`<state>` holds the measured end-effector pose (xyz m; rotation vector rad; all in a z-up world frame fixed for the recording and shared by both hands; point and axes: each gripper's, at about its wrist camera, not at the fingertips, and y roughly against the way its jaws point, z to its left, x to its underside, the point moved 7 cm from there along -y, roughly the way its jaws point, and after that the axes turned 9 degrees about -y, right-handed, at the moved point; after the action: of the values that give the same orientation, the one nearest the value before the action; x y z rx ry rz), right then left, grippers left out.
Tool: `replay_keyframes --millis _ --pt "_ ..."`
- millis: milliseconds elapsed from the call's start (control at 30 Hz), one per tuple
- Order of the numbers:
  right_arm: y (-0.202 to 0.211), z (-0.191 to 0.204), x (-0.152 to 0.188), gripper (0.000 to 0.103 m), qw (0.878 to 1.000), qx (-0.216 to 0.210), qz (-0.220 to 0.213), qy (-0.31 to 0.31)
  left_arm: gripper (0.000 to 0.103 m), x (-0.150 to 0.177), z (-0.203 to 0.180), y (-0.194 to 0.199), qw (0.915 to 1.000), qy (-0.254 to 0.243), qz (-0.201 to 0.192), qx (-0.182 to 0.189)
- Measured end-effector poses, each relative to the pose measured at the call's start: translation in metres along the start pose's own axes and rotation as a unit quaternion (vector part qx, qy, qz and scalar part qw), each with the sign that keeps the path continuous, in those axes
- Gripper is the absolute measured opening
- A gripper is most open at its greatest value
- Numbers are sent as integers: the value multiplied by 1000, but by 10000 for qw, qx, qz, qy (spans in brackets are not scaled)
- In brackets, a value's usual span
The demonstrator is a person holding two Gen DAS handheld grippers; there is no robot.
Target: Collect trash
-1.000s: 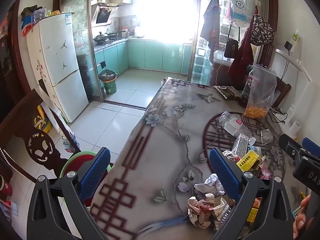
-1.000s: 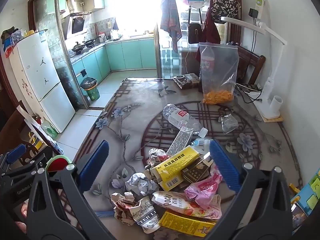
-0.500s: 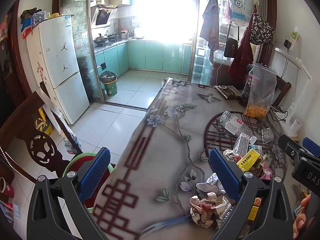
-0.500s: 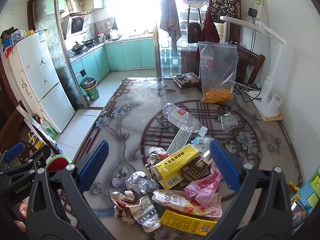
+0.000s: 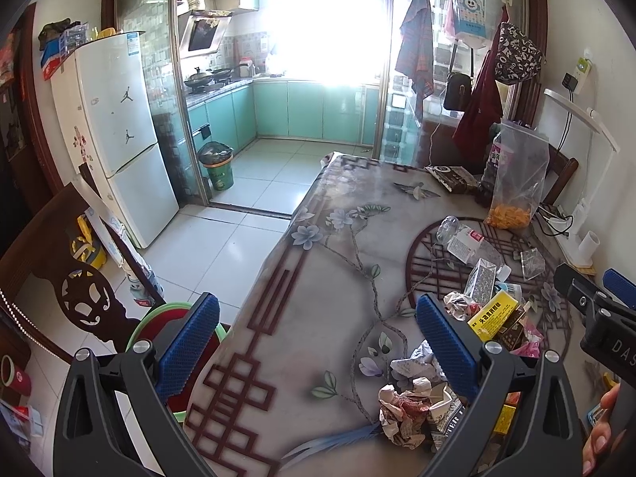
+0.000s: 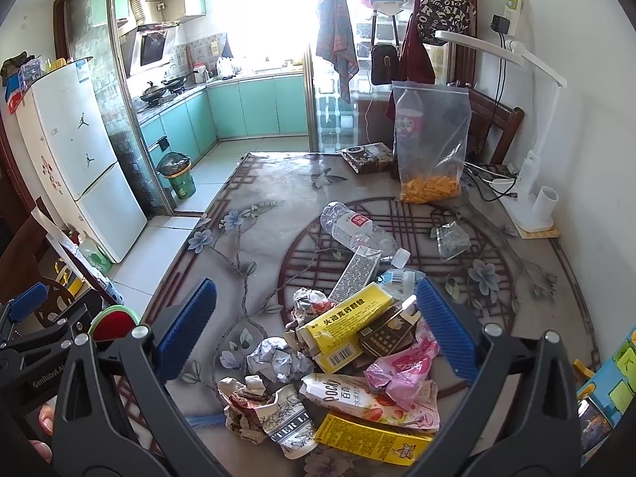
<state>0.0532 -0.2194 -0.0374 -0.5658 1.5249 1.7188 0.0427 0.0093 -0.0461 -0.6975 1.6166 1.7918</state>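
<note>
**Trash pile untouched on dining table**

Both grippers, left [image 5: 314, 340] and right [image 6: 316, 324], hover spread wide and empty over litter [image 6: 342, 361] heaped near the table's [image 6: 262, 218] front edge. Collection appears not yet begun; green-rimmed bin [image 5: 147, 318] waits beside the table's left edge.

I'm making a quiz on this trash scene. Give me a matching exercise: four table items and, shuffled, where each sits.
Things:
1. clear water bottle
2. zip bag of orange snacks
3. crumpled white paper ball
4. white desk lamp

Places:
A. far end, upright
B. right edge, by the wall
C. on its side, beyond the pile
D. near left of the pile

Pairs: 1-C, 2-A, 3-D, 4-B
</note>
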Motion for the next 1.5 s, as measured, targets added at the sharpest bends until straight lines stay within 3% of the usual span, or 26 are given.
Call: replay_keyframes --millis 1100,1500 --pt "-5 3 0 99 10000 1 30 40 95 -3 1 -5 9999 -51 55 -109" --pt "-10 -1 1 99 10000 50 58 24 95 3 -3 -17 9994 104 302 160"
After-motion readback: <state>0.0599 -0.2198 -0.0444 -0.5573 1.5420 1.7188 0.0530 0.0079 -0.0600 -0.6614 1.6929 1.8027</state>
